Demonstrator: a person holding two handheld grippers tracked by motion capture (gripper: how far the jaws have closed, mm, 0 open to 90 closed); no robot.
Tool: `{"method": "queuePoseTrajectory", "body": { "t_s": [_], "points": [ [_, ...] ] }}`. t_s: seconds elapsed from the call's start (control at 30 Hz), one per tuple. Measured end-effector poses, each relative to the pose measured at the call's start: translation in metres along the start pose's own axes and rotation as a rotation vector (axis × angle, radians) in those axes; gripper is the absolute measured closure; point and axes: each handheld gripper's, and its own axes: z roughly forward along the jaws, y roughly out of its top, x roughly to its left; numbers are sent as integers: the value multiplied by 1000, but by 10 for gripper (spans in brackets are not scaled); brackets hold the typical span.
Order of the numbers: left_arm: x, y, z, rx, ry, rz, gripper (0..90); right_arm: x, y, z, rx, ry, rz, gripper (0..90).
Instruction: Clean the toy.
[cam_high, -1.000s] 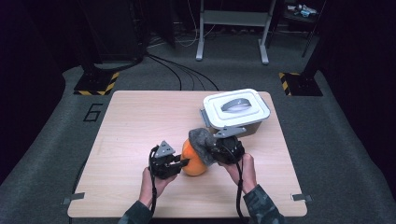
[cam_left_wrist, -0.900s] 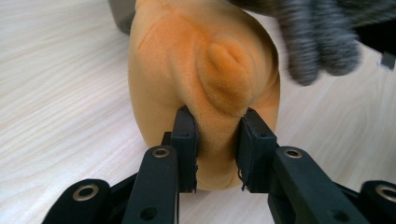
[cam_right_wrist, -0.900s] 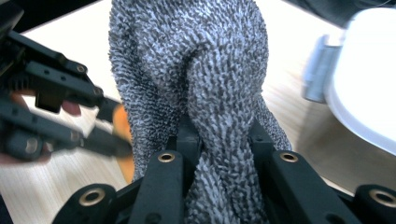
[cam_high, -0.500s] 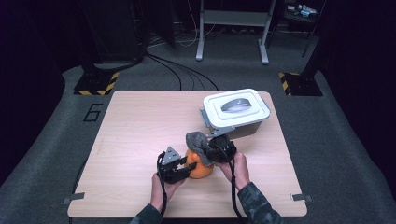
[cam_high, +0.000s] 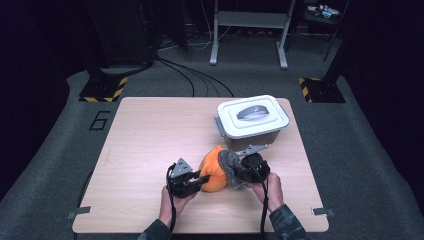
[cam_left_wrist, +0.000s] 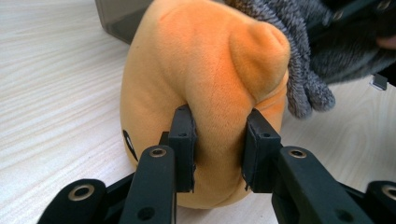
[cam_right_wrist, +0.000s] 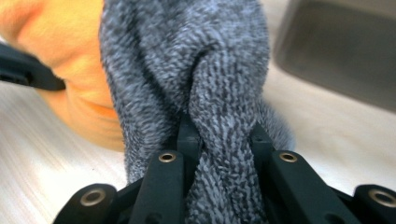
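Observation:
An orange plush toy (cam_high: 212, 172) stands on the table near its front edge, with a fuzzy grey cloth (cam_high: 229, 162) draped over its right side. My left gripper (cam_high: 200, 181) comes at it from the left. Its jaws have just been closing and now pinch a fold of the orange plush (cam_left_wrist: 205, 60), pads pressed into it (cam_left_wrist: 219, 140). My right gripper (cam_high: 235, 172) is shut on a twisted bunch of the grey cloth (cam_right_wrist: 187, 60), which fills the gap between its jaws (cam_right_wrist: 224, 140). Orange plush (cam_right_wrist: 70, 56) shows behind the cloth.
A white lidded box (cam_high: 252, 117) with a grey handle sits just behind the toy at the right rear of the wooden table (cam_high: 150, 130). Its dark wall (cam_right_wrist: 336, 51) is close to my right gripper. Bare tabletop lies to the left.
Both hands have sunk toward the table and drawn the toy and cloth nearer the front edge. The left gripper has closed in on the orange plush.

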Motion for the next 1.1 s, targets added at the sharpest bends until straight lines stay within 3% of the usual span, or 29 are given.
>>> {"method": "queuePoseTrajectory", "body": {
  "t_s": [0.17, 0.23, 0.27, 0.33, 0.43, 0.53, 0.57, 0.67, 0.77, 0.93, 1.1],
  "points": [
    [0, -2, -2, -1, -4, 5, 691, 9, 30, -23, -94, -6, -29, 738],
    [-2, -3, -2, -1, -3, -2, 691, 17, 43, -24, -93, 8, -50, 737],
    [-1, -3, -3, 1, -4, 1, 690, 21, 51, -19, -91, 3, -87, 737],
    [0, -4, -5, 4, 3, 3, 682, 26, 56, -5, -37, 10, -103, 738],
    [-1, 0, -10, 13, 28, -7, 509, 28, 52, 12, -22, 24, -94, 741],
    [-8, 7, -9, 17, 56, 37, 349, 28, 50, 12, -33, 21, -91, 741],
    [-9, 8, -7, 17, 53, 51, 342, 29, 49, 12, -37, 20, -88, 742],
    [-10, 9, 0, 28, 53, 59, 492, 29, 47, 12, -36, 0, -98, 744],
    [-7, 6, 1, 35, 43, 56, 630, 26, 41, 12, -37, 7, -71, 743],
    [-9, 2, 1, 29, 34, 48, 668, 19, 26, 4, -39, 17, -59, 743],
    [-7, 0, 0, 13, 27, 21, 668, 3, 0, 5, 23, 1, -10, 741]
  ]
}}
